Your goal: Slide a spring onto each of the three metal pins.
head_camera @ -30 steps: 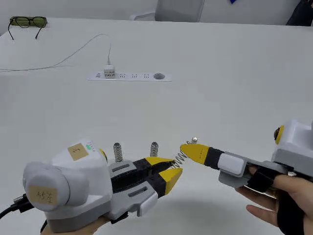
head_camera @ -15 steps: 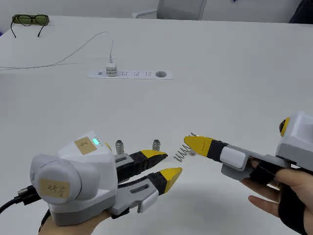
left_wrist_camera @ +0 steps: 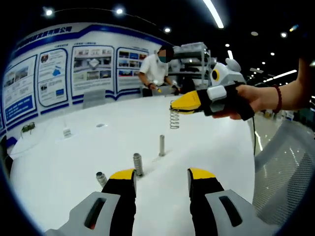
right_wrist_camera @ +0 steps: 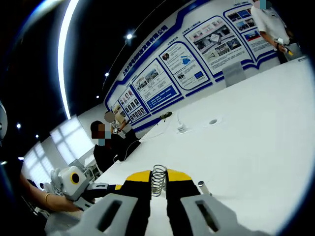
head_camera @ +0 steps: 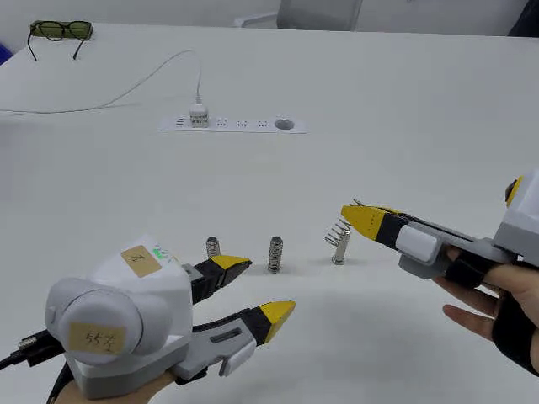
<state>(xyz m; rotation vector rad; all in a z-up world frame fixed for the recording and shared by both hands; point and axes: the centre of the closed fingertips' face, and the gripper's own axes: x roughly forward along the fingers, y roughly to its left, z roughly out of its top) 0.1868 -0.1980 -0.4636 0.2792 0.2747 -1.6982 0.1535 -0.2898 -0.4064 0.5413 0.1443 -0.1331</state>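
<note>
While right gripper (head_camera: 354,215) fingers pinch a coiled steel spring (head_camera: 338,231) just above the bare metal pin (head_camera: 339,253), left gripper (head_camera: 266,286) fingers are spread.

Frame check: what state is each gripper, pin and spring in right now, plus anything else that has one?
left gripper, open, holding nothing.
right gripper, shut on the third spring.
third spring, held in the air, not yet on a pin.
left pin, upright, spring on it.
middle pin, upright, spring on it.
right pin, upright, bare.
power strip, one white plug in it.
</note>
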